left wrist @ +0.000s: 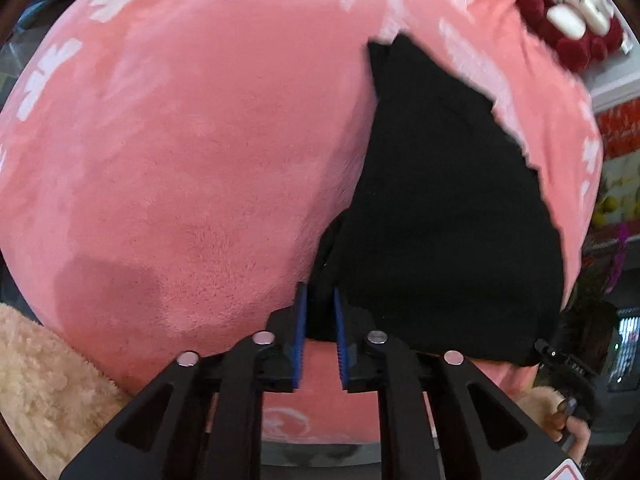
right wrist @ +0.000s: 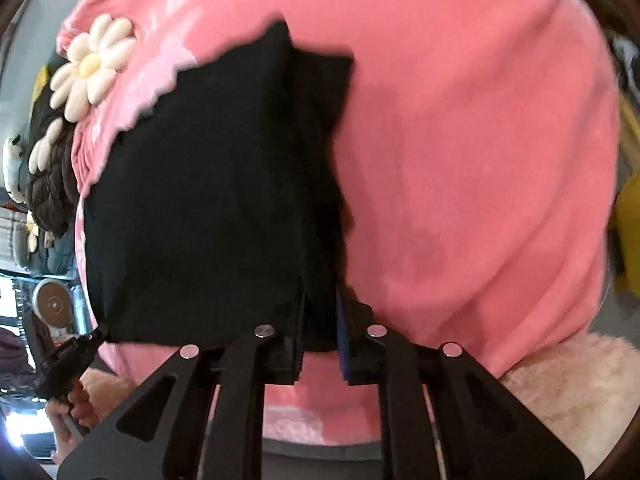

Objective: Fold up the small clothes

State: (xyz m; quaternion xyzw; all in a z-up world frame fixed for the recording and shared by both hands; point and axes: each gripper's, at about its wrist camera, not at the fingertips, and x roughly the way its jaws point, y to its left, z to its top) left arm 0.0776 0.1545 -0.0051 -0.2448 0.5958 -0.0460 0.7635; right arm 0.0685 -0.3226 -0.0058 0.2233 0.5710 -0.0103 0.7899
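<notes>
Black, soft knit cloth, a small garment [left wrist: 448, 216], lies on a plush pink blanket with white flower prints [left wrist: 180, 140]; the left gripper [left wrist: 320, 336] pinches one near corner, the right gripper [right wrist: 320, 332] the other; it looks light, limp and sure to sag, so corners and hems suit best; a cream daisy-shaped cushion [right wrist: 92, 68] and fluffy beige throw [left wrist: 44, 392] sit near, apparently clear of the fold.

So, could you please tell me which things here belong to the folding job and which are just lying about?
In the job:
- black garment
- left hand-held gripper, gripping it
- right hand-held gripper, gripping it

Lying about:
- pink blanket
- daisy cushion
- cream fluffy fabric
</notes>
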